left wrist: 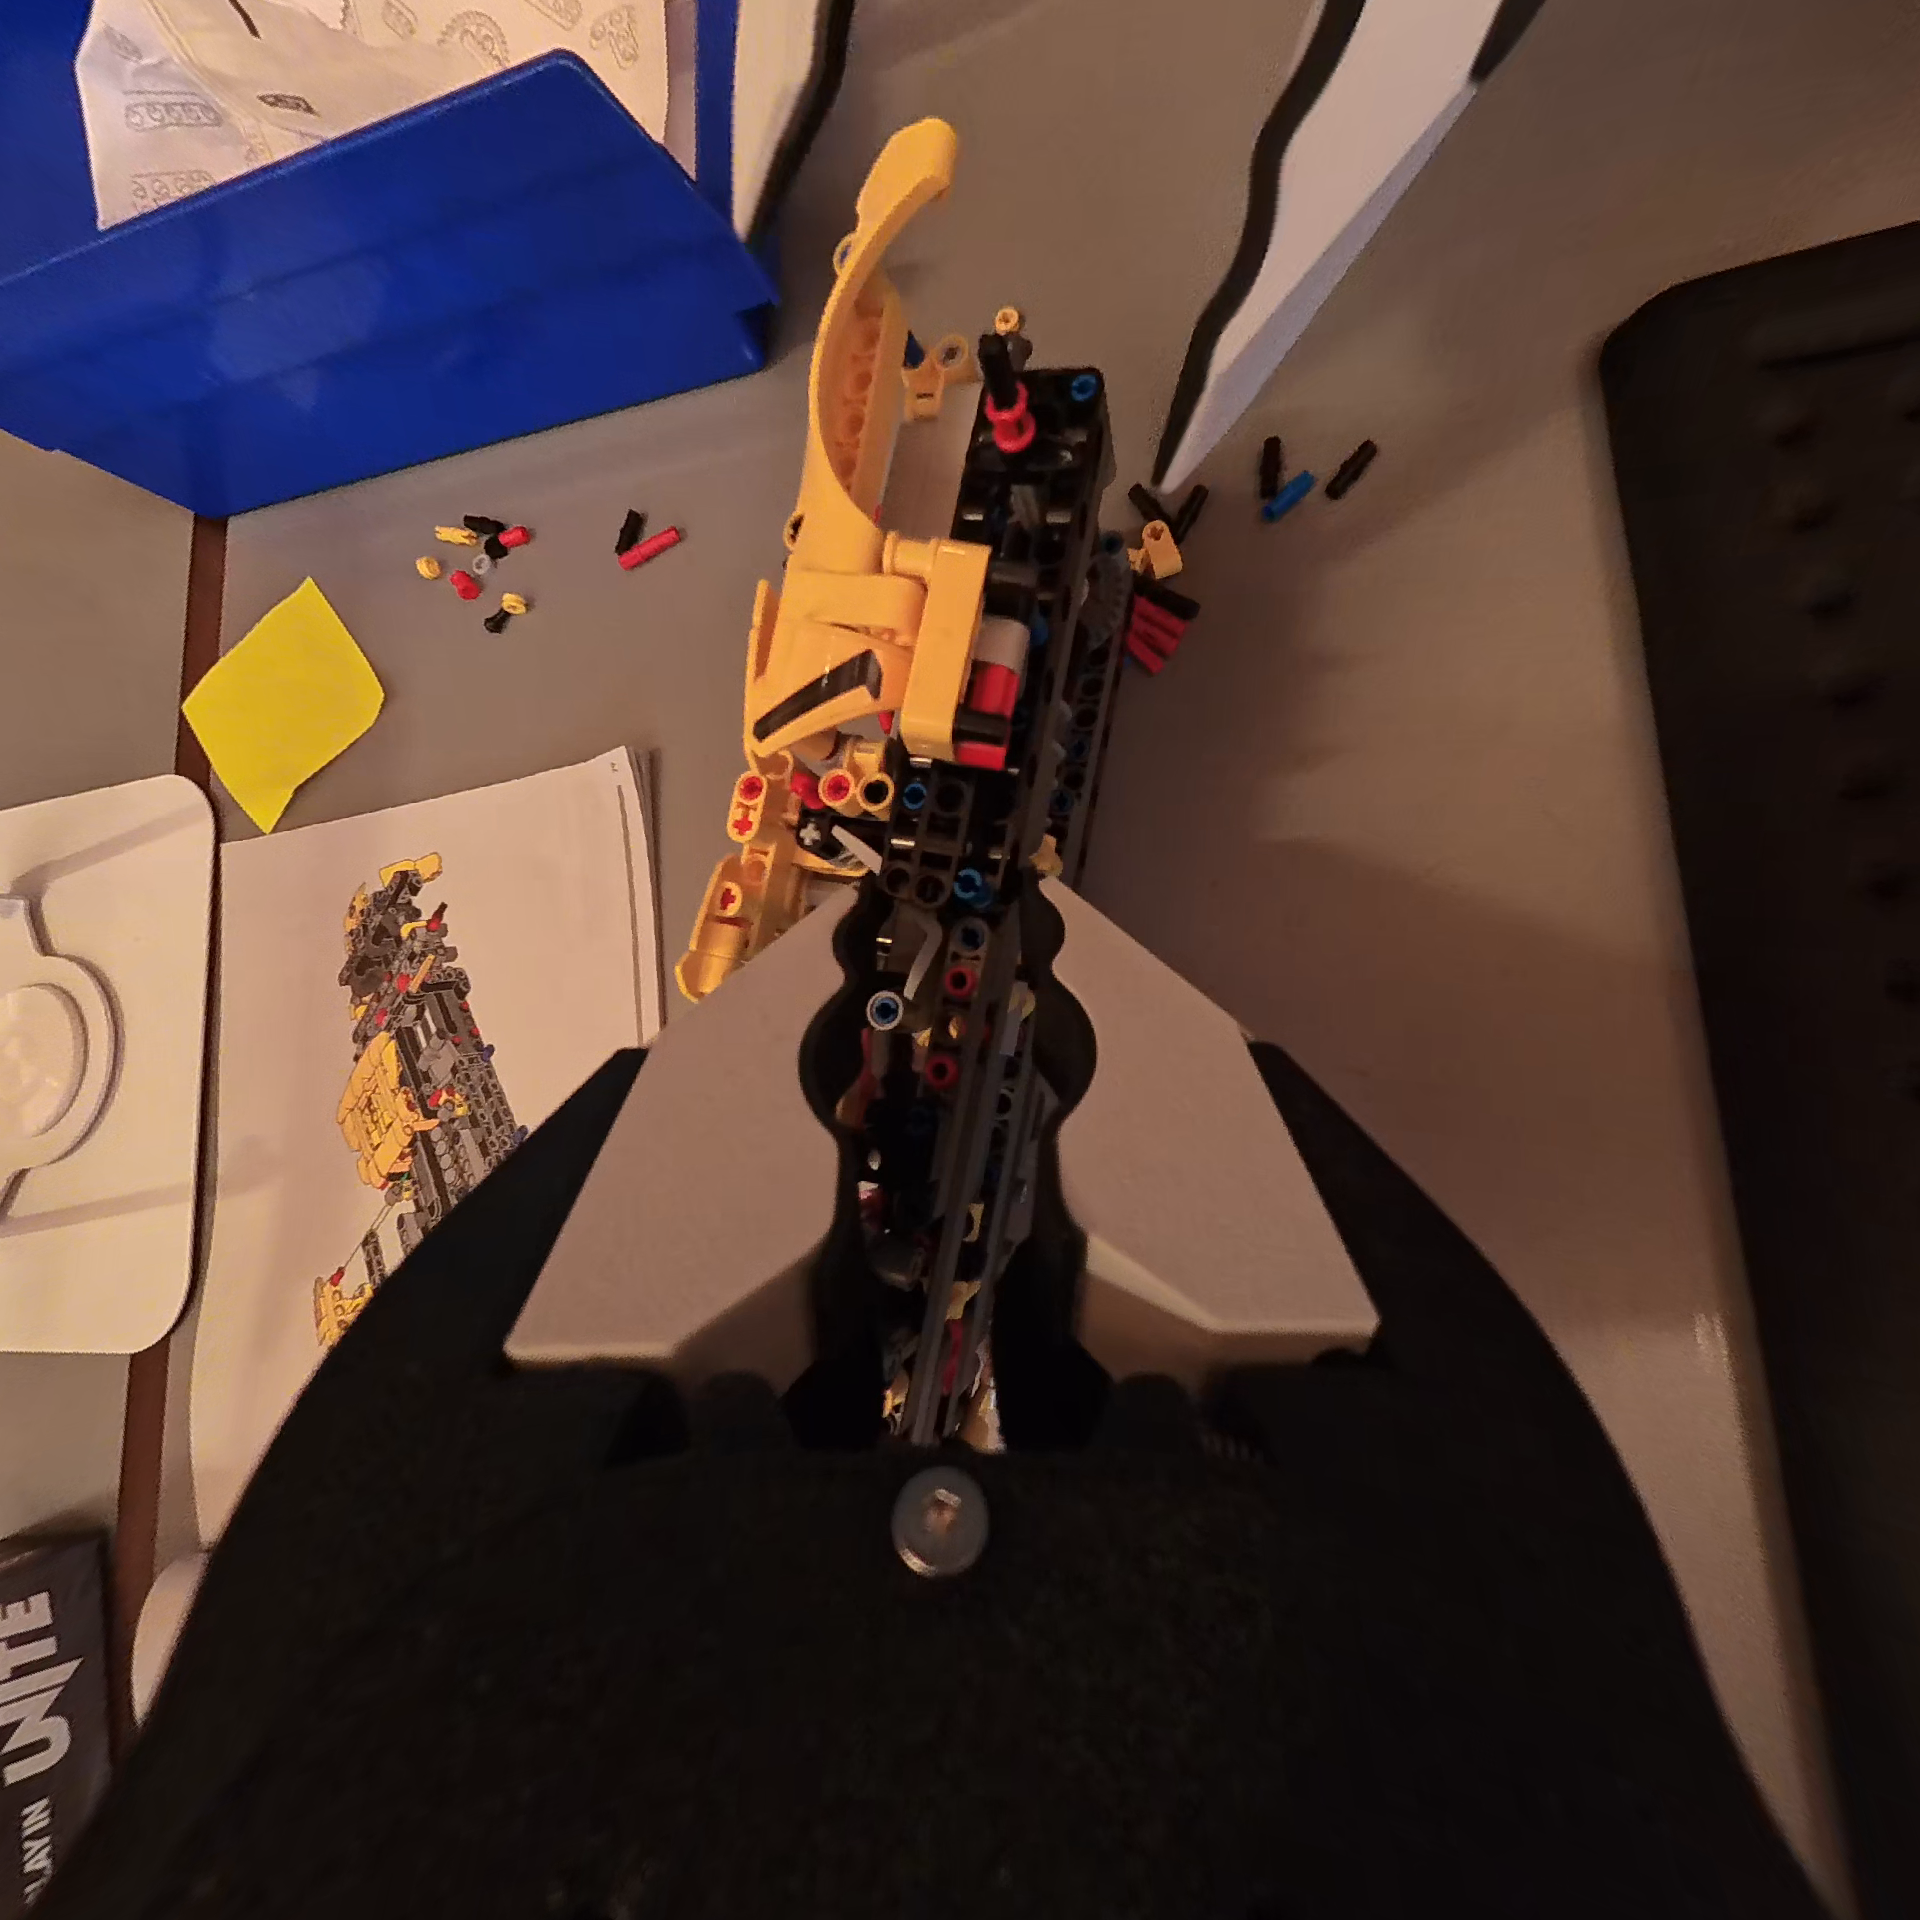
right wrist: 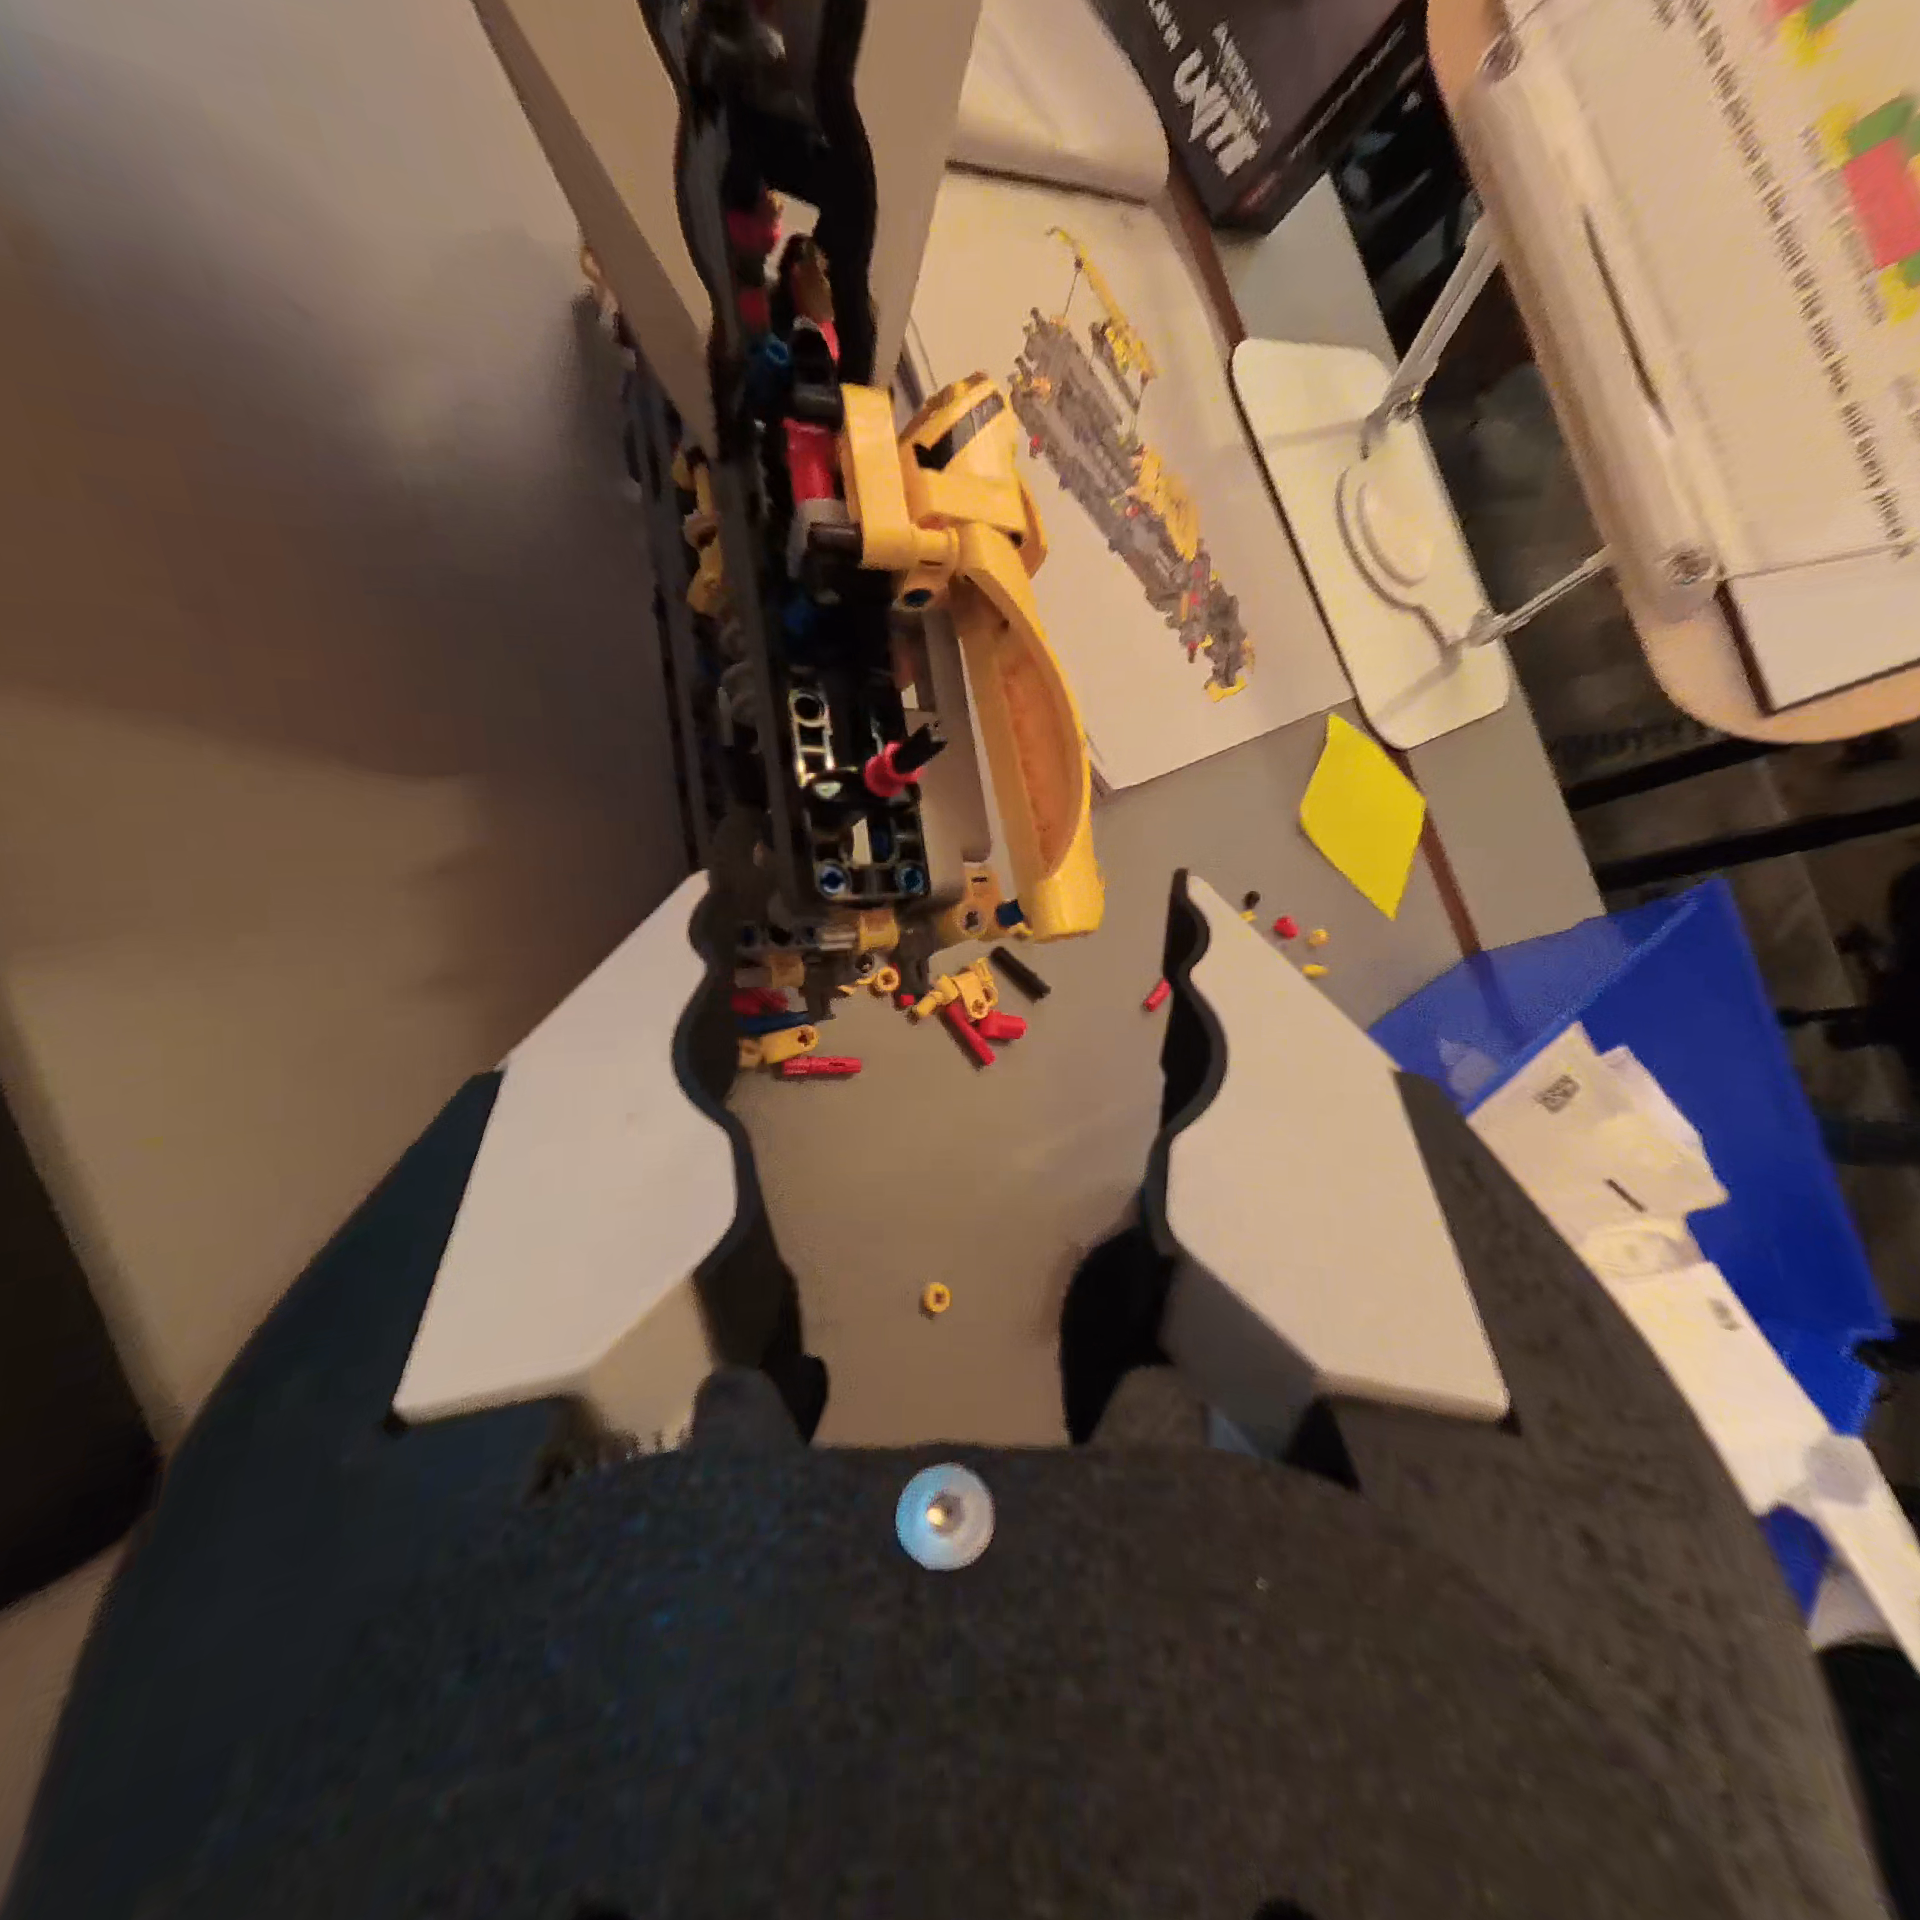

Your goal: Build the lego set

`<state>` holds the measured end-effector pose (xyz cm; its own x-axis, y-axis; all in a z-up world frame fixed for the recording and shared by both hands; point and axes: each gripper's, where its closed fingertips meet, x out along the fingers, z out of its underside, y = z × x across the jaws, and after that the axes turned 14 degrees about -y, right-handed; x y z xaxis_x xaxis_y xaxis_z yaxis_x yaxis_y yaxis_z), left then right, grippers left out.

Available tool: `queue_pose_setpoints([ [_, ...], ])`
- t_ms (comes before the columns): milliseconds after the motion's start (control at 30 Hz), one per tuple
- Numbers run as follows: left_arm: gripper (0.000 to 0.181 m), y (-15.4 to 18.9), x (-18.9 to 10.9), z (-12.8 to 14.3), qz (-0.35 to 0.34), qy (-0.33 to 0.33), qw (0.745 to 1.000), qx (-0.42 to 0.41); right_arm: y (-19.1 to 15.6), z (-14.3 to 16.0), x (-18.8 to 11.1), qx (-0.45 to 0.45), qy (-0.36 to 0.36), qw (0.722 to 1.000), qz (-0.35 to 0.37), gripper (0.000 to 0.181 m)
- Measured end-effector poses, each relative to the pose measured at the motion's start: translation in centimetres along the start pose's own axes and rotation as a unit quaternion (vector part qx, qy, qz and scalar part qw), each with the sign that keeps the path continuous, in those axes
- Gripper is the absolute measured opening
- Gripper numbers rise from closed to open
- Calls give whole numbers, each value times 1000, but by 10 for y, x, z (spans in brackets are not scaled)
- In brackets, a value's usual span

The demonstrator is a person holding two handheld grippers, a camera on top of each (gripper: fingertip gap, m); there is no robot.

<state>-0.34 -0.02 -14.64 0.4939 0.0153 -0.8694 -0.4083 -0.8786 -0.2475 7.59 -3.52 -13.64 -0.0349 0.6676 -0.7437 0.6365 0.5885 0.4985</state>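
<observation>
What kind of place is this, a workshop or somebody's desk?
Most likely a desk or hobby table set up for model building. An open instruction booklet lies on the grey tabletop, loose pins are scattered about, and a blue bin holds paper parts bags.

- Lego model [left wrist: 997, 665]: long black frame with yellow curved panels, raised above the worktop [left wrist: 1351, 831].
- Loose red, black and yellow pins [right wrist: 977, 1013] scattered beneath it.
</observation>
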Motion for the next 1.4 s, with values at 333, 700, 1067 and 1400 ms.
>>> queue_pose_setpoints([
  [333, 27, -1, 0, 0, -4, 0, 1000, 1, 1, -1, 9, -12, -26, 997, 65, 65],
  [700, 26, -2, 2, 0, -3, -5, 1000, -3, 1, 1, 11, -4, -24, 998, 62, 62],
  [1067, 26, -3, 2, 1, 1, -4, 1000, 0, 1, 0, 11, -8, -20, 998, 60, 63],
  [1400, 27, 2, 0, 2, 1, 6, 1000, 27, 4, -6, -22, 237, 158, 934, -213, 69],
])
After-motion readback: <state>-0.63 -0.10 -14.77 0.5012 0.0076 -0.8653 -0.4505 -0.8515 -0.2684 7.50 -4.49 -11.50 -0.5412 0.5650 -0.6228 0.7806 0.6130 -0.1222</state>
